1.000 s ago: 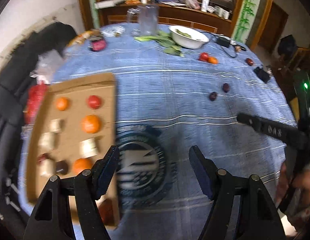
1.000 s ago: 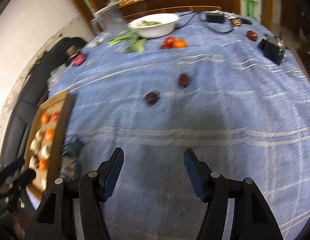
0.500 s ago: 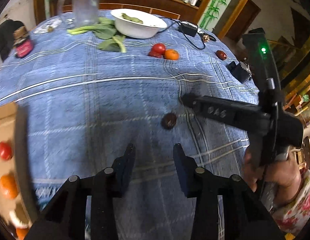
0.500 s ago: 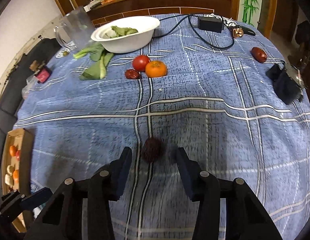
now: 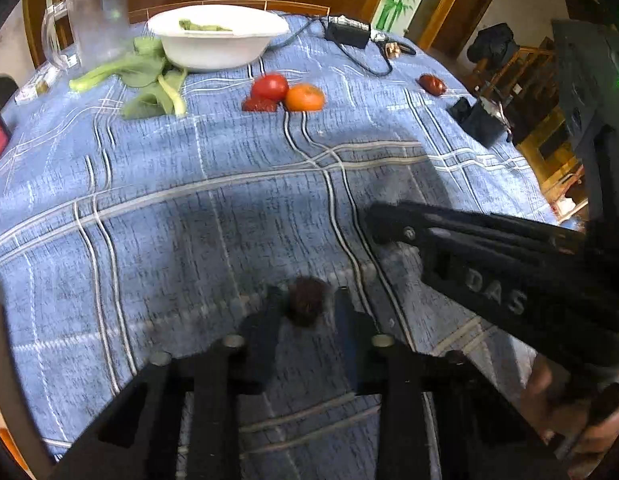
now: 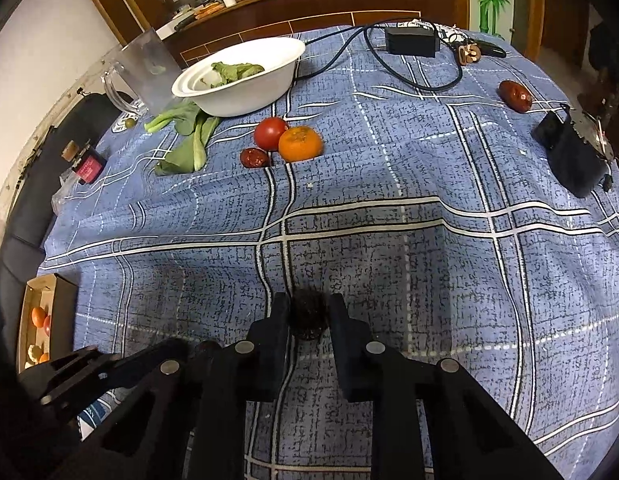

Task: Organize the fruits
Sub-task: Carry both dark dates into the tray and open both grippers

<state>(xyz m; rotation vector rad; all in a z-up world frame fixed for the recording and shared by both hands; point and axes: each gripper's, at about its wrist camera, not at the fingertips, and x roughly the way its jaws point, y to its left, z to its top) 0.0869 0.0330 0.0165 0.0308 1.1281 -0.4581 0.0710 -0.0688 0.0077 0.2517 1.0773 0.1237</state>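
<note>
My left gripper (image 5: 307, 306) has its fingers closed around a dark round fruit (image 5: 306, 306) on the blue plaid cloth. My right gripper (image 6: 308, 314) is likewise closed on a second dark round fruit (image 6: 308, 314). A red tomato (image 6: 270, 133), an orange (image 6: 300, 144) and a small red date (image 6: 253, 157) lie together mid-table; they also show in the left wrist view (image 5: 269, 87). Another red date (image 6: 515, 96) lies far right. The cardboard tray (image 6: 55, 292) with sorted fruit sits at the left edge.
A white bowl (image 6: 245, 80) with greens, loose leafy stalks (image 6: 189, 140), a clear jug (image 6: 145, 68), a small bottle (image 6: 87, 164), a black adapter with cable (image 6: 409, 40) and a black pouch (image 6: 569, 156) stand around the table. The right gripper's body (image 5: 509, 276) crosses the left wrist view.
Both grippers moved forward over the table and down. Each narrowed its fingers from wide open and closed around a dark fruit. The tray has slid out of the left wrist view.
</note>
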